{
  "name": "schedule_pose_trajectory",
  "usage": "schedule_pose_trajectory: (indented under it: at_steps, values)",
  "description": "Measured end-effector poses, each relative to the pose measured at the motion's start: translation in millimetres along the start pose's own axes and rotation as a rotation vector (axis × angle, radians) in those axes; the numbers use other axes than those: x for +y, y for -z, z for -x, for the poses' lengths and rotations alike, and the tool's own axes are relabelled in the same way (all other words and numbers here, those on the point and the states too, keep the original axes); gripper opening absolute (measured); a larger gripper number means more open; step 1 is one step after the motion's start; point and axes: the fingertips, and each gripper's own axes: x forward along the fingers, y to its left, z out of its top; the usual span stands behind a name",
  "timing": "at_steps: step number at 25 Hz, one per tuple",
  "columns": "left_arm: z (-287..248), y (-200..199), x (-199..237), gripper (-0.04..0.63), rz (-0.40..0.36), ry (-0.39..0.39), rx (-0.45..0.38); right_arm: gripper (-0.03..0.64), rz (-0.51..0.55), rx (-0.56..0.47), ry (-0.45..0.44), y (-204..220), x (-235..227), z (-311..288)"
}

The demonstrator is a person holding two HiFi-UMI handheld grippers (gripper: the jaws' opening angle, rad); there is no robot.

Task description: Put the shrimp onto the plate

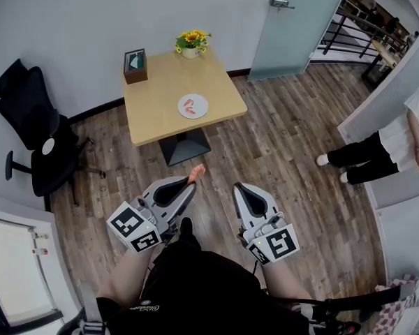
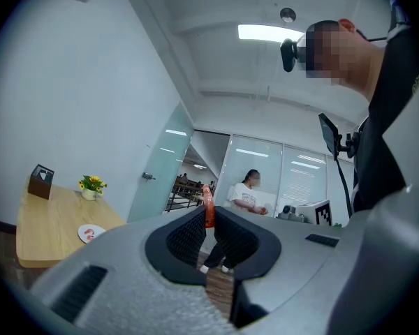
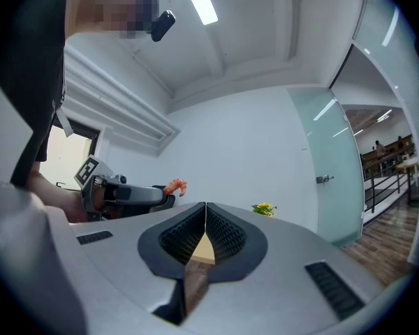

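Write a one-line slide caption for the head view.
Left gripper shut on a shrimp, right gripper shut and empty, both short of the wooden table where the white plate waits.

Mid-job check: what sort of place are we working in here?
Most likely an office side room. There is a black office chair by the wall, a small wooden table with a tissue box and flowers, and a frosted glass door beyond it.

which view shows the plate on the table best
The head view: the whole white plate shows from above on the table, with shrimp already on it. The left gripper view catches it small and at a flat angle. The right gripper view does not show it.
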Motion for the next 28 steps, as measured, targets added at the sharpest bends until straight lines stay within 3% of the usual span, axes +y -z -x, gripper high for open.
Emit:
schedule_pose_trajectory:
  at_steps: [15, 28]
  values:
    - [-2, -49, 135, 0.037, 0.04, 0.014, -0.044, 0.006, 0.094, 0.039, -0.023, -20, 0, -152]
    - [-38, -54, 201, 0.037, 0.052, 0.014, 0.011, 0.006, 0.045, 0.052, 0.024, 0, -49, -206]
